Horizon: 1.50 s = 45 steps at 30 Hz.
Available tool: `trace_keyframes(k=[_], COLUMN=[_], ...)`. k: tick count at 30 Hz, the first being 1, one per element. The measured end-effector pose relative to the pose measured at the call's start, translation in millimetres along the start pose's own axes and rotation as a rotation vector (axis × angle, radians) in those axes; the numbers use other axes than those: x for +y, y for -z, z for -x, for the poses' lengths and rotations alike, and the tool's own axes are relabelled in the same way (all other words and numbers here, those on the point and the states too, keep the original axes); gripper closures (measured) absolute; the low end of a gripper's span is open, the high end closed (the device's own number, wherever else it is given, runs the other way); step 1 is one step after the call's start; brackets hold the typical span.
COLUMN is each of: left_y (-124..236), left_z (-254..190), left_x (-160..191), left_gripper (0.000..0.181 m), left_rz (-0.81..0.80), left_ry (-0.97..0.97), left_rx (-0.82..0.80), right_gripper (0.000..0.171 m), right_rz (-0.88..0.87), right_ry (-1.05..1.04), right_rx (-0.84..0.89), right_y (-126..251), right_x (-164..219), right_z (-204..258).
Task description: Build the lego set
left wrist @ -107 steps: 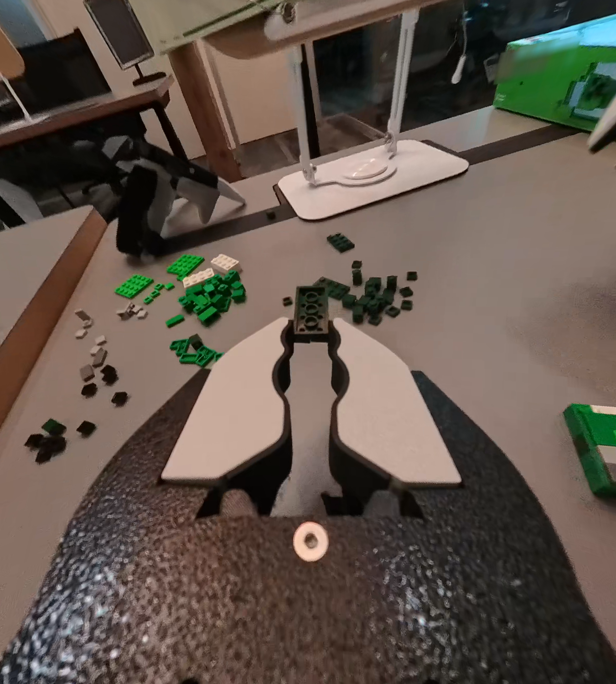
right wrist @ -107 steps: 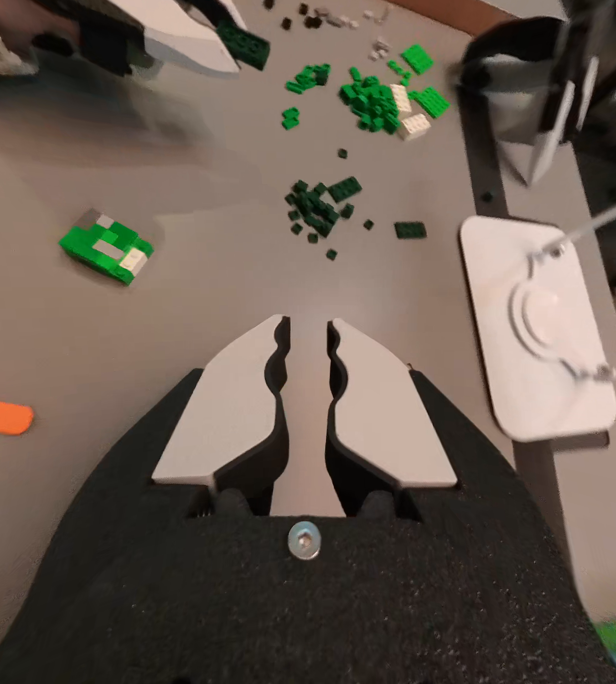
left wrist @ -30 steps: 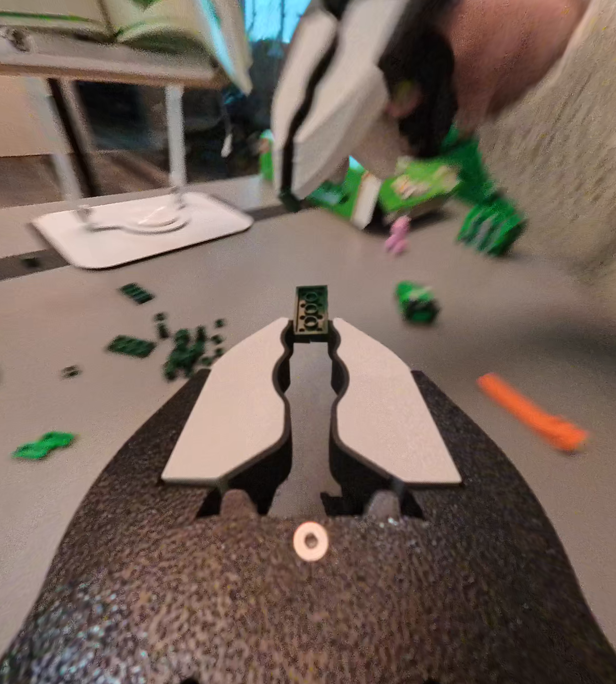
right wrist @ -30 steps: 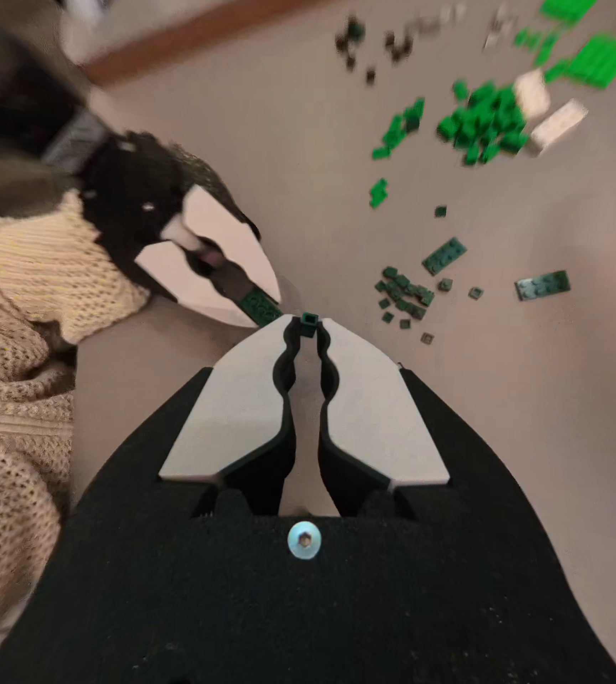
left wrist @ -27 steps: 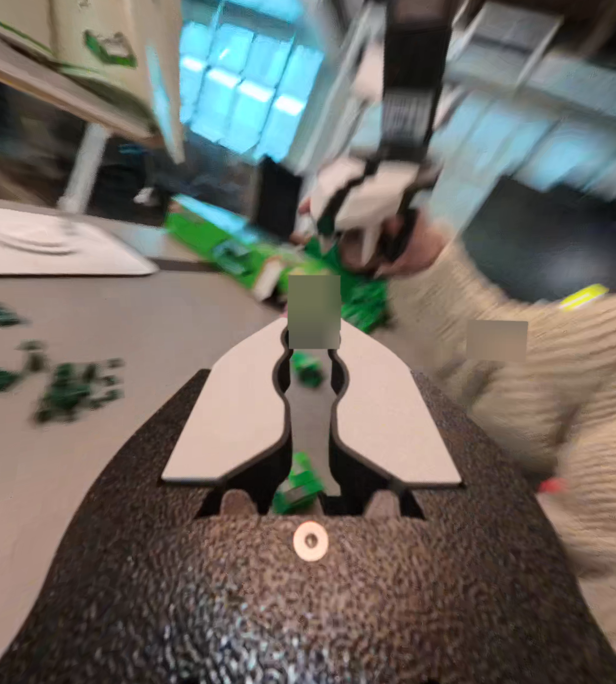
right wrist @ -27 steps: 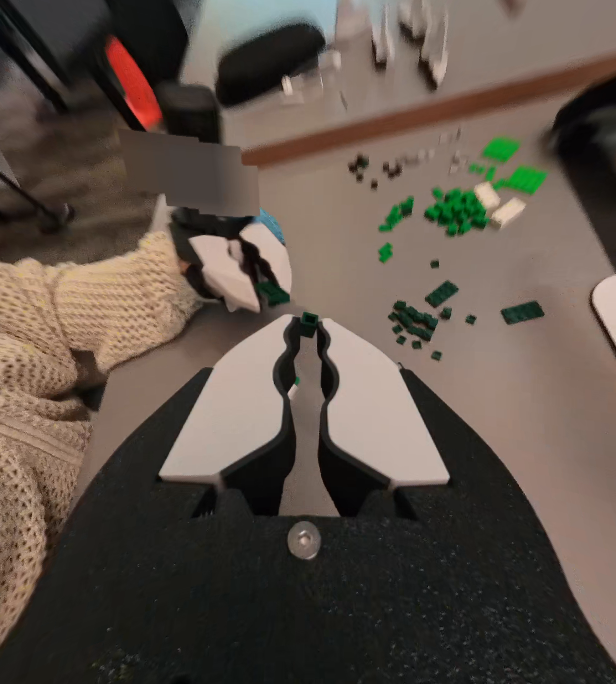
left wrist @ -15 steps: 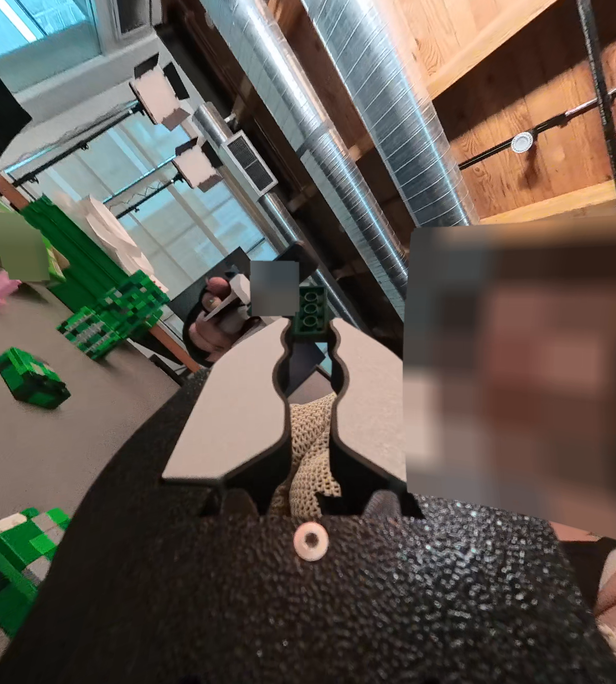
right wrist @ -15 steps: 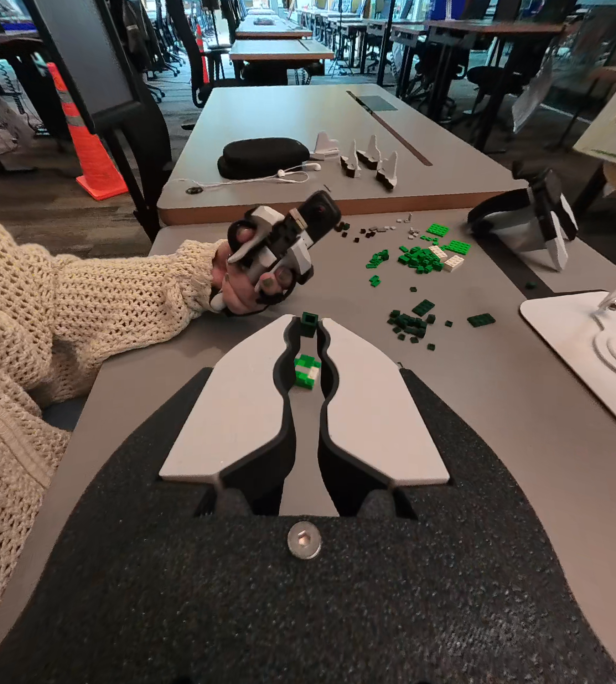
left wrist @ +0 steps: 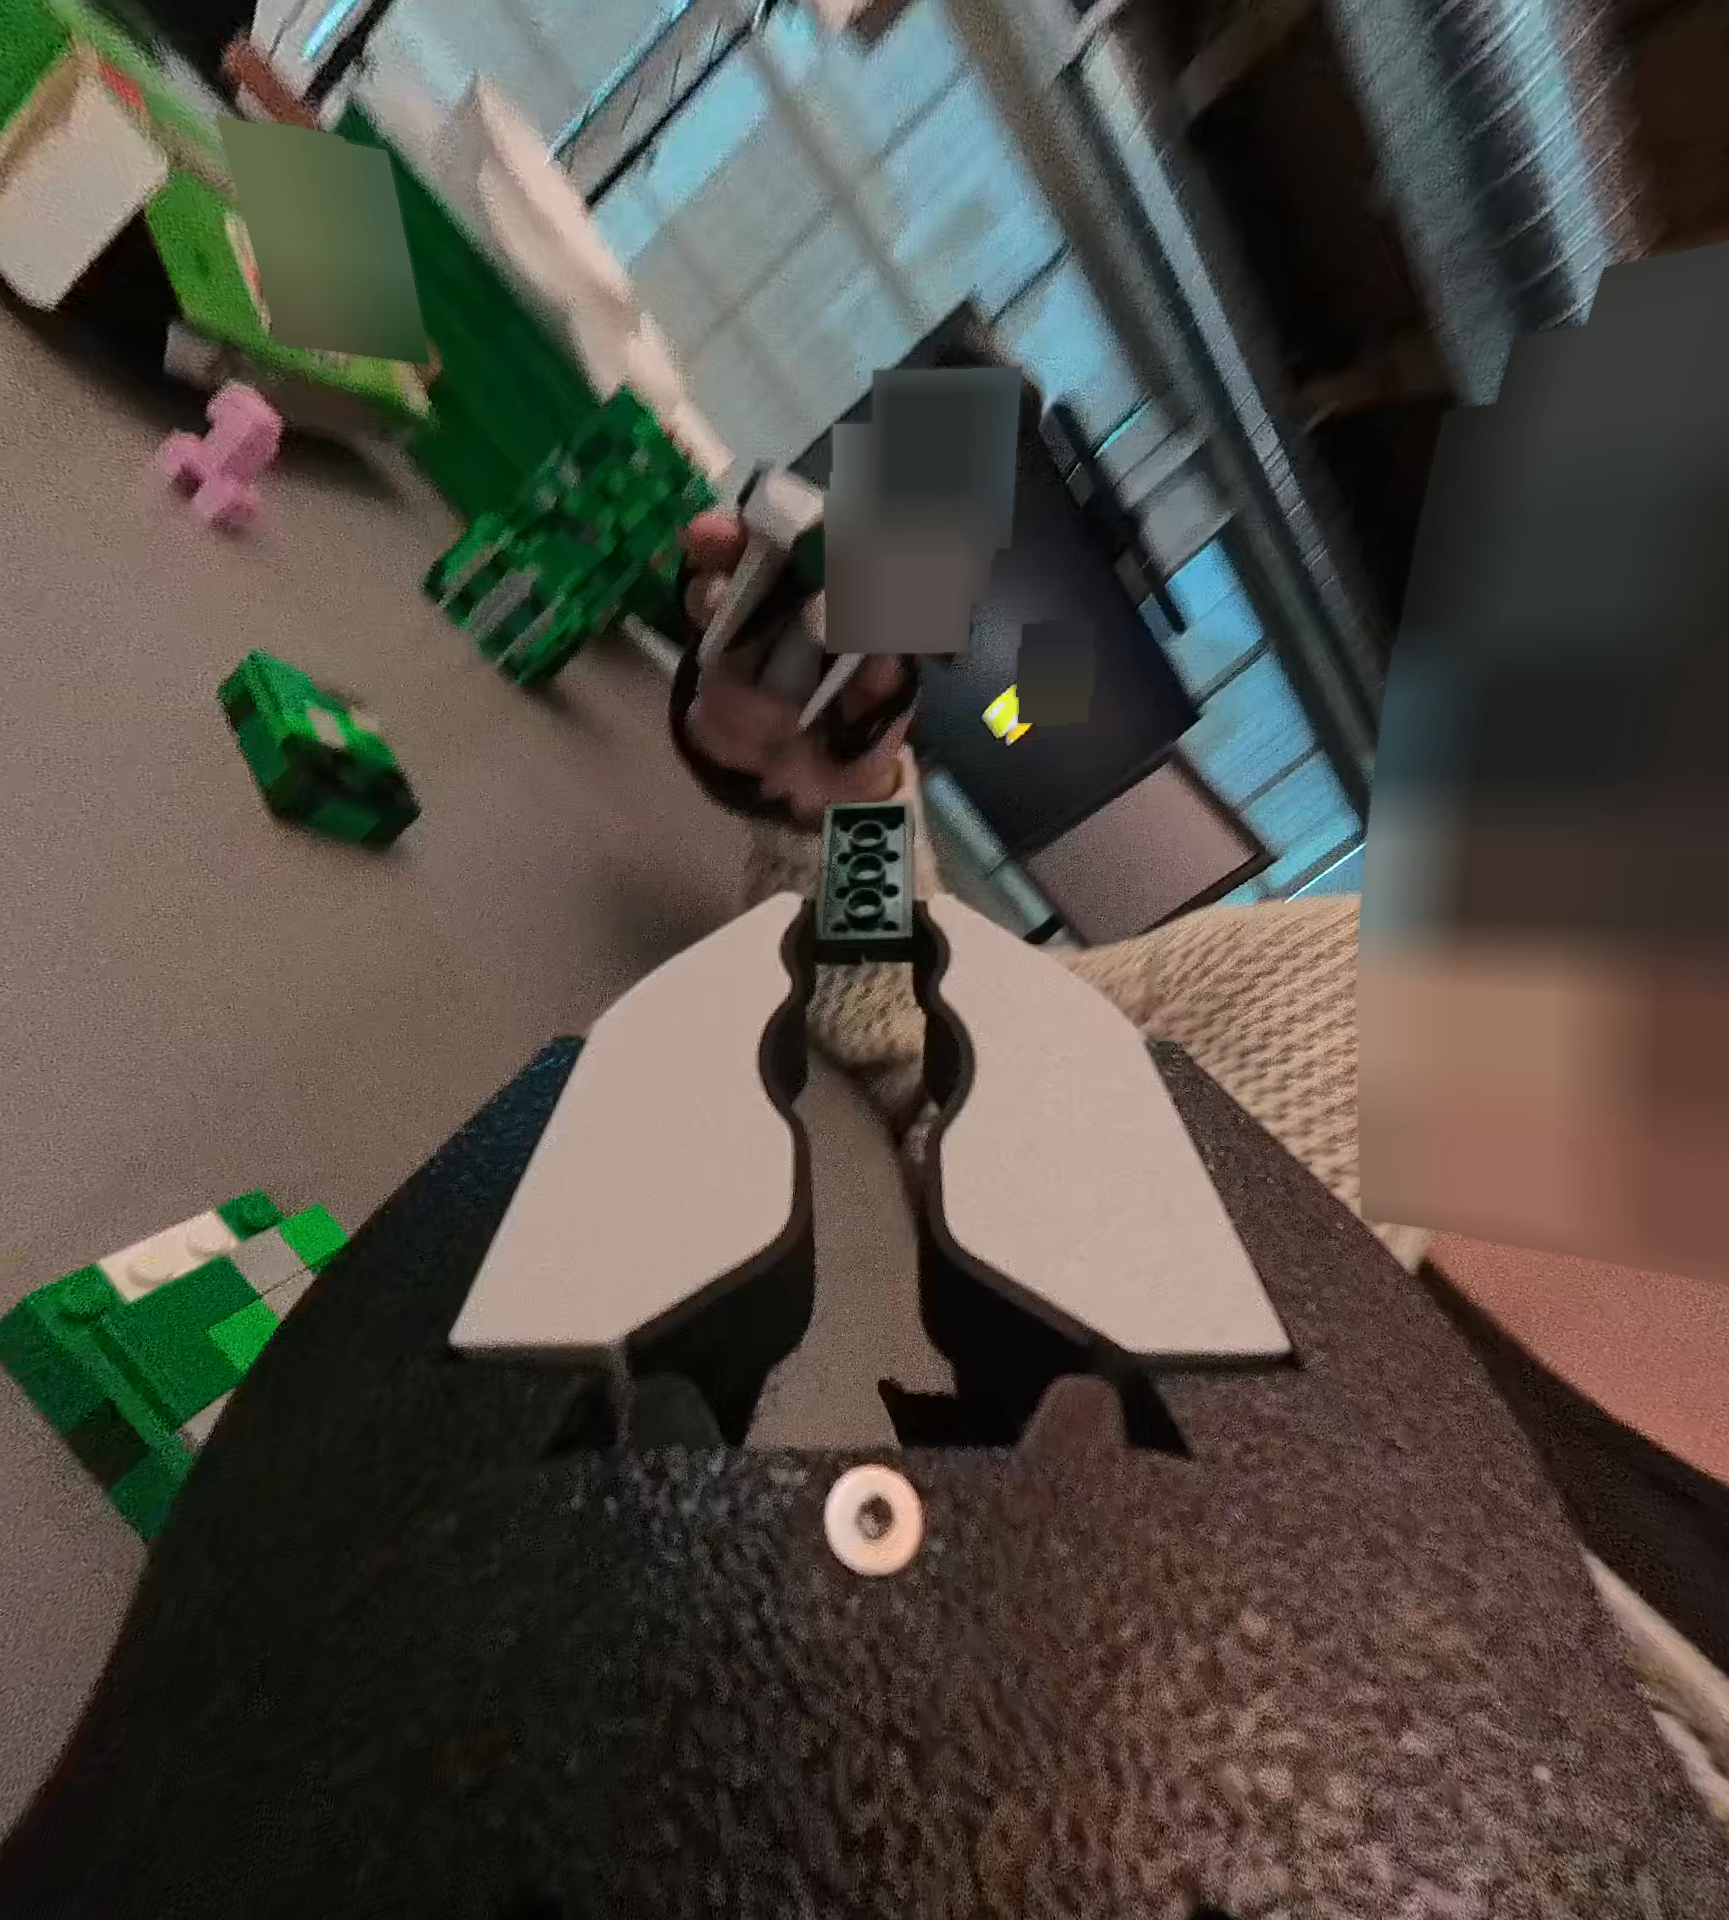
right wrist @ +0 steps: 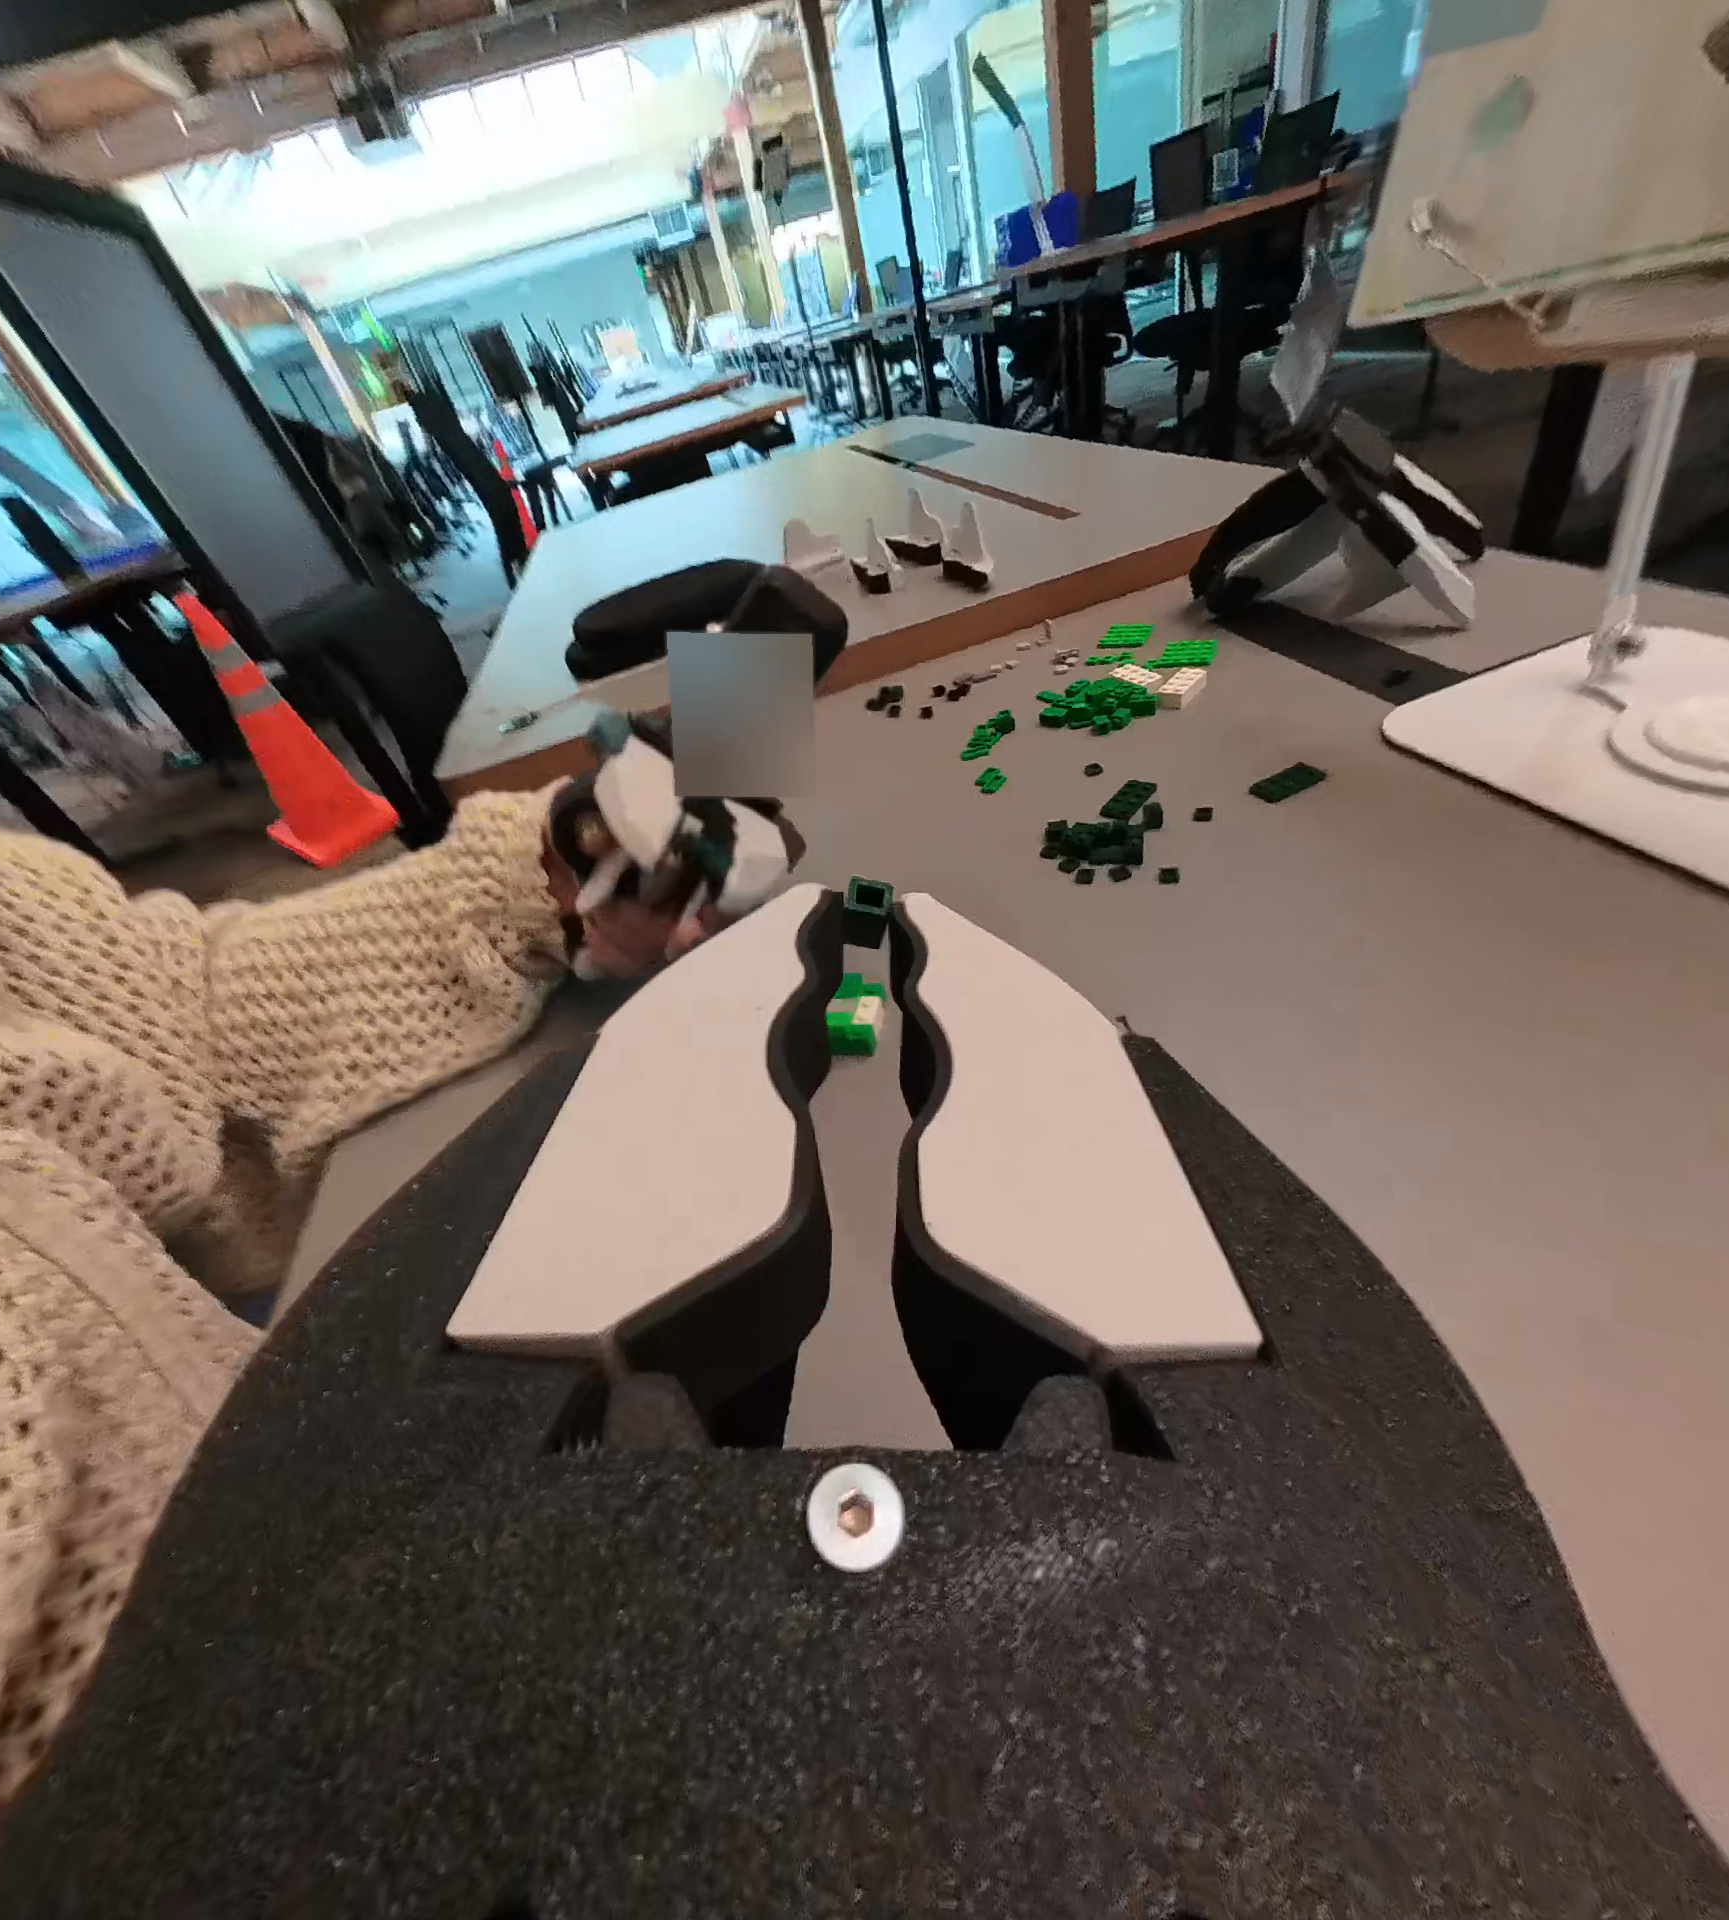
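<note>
My left gripper (left wrist: 865,925) is shut on a dark green long brick (left wrist: 866,871), underside toward the camera, held up off the table and tilted. My right gripper (right wrist: 868,920) is shut on a small dark green square brick (right wrist: 868,902), hollow side toward the camera. The two grippers face each other: the right one shows in the left wrist view (left wrist: 787,644) beyond the long brick, and the left one shows in the right wrist view (right wrist: 683,842), just left of the small brick. A small green and white built piece (right wrist: 855,1018) lies on the table between my right fingers.
Piles of loose green, dark green and white bricks (right wrist: 1099,707) lie at the back of the grey table (right wrist: 1411,1039). A white stand base (right wrist: 1649,748) is at right. Green built blocks (left wrist: 320,748) (left wrist: 153,1330), a pink piece (left wrist: 221,457) and a green box (left wrist: 247,239) lie at left.
Both grippers swung up from looking down at the table to face each other. In the last half second the left one tilted lower and the two came closer, each still holding its brick.
</note>
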<state>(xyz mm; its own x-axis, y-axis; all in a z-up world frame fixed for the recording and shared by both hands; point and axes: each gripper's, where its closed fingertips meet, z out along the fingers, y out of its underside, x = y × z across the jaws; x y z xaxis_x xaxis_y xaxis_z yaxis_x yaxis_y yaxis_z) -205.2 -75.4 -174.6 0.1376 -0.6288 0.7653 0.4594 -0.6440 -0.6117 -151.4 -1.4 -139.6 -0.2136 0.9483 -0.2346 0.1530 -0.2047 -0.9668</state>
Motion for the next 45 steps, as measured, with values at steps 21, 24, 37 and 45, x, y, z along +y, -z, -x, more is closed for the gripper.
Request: trace_keyframes(k=[21, 24, 37, 45], left_y=[-15.2, -14.7, -11.0, -11.3], left_z=[1.6, 5.2, -22.3, -19.9], left_x=[23.3, 24.3, 9.9, 12.9], left_gripper=[0.164, 0.164, 0.163, 0.163], left_rz=[0.121, 0.127, 0.027, 0.046], left_ry=[-0.013, -0.018, 0.094, 0.091], left_rx=[0.011, -0.013, 0.220, 0.201], right_gripper=[0.163, 0.163, 0.163, 0.164], right_rz=[0.045, 0.038, 0.079, -0.037], right_ry=[-0.319, -0.330, -0.311, -0.218], right_rx=[-0.161, -0.180, -0.237, -0.134], right_y=[-20.0, -19.8, -26.1, -6.5], right_x=[26.7, 25.3, 29.0, 4.1], right_z=[6.6, 9.1, 25.4, 10.4])
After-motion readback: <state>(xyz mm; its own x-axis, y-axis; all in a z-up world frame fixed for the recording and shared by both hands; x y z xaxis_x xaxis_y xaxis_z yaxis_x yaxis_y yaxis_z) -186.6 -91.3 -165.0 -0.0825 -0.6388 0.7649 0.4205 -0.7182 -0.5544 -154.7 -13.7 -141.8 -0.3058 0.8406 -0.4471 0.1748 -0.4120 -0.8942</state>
